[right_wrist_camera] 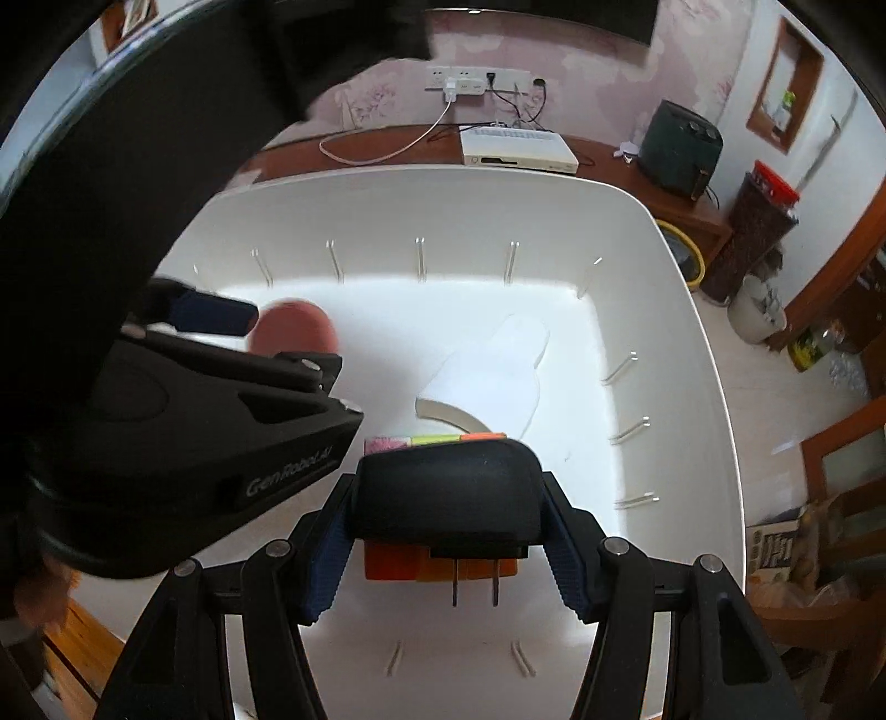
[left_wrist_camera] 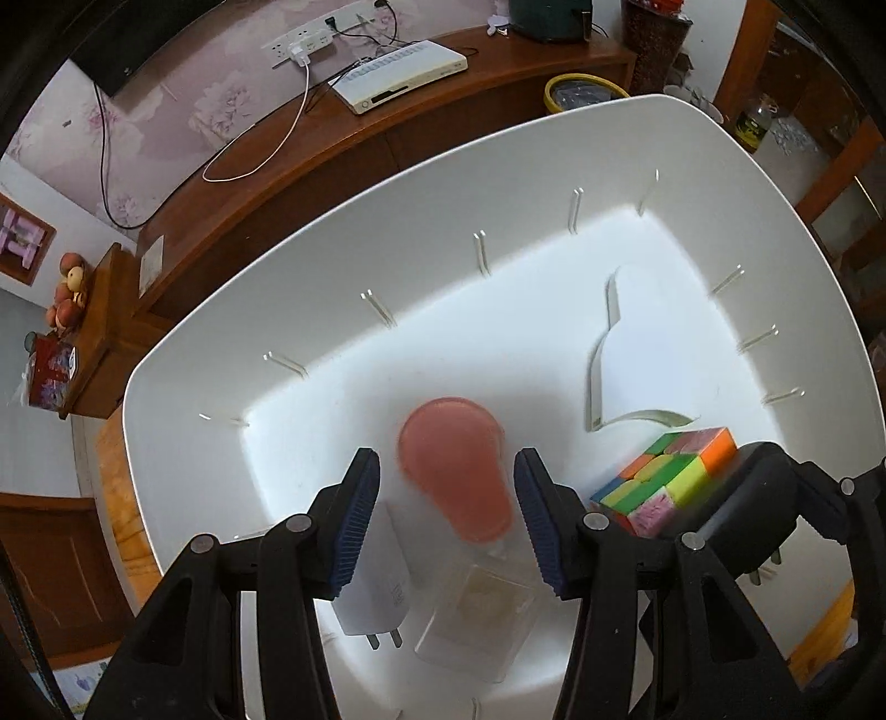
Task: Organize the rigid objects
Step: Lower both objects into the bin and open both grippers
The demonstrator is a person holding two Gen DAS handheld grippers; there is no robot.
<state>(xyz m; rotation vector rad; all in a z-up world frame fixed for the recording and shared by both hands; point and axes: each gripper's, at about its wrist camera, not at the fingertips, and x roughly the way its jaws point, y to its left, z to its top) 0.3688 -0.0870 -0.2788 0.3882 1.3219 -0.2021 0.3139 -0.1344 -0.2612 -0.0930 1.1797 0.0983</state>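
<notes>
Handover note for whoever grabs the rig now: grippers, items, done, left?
Left gripper: open over the bin, jaws either side of the blurred pink-capped bottle, not gripping it.
Right gripper: shut on the black charger, held above the bin, prongs pointing toward the camera.
In the bin: white charger, cube, a white divider piece.
Done: those items are binned.
Left: set the black charger down.

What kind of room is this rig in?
Most likely a home living room: a wooden TV cabinet with a white set-top box, a wall power strip on floral wallpaper, and the bottom edge of a dark screen mounted above.
</notes>
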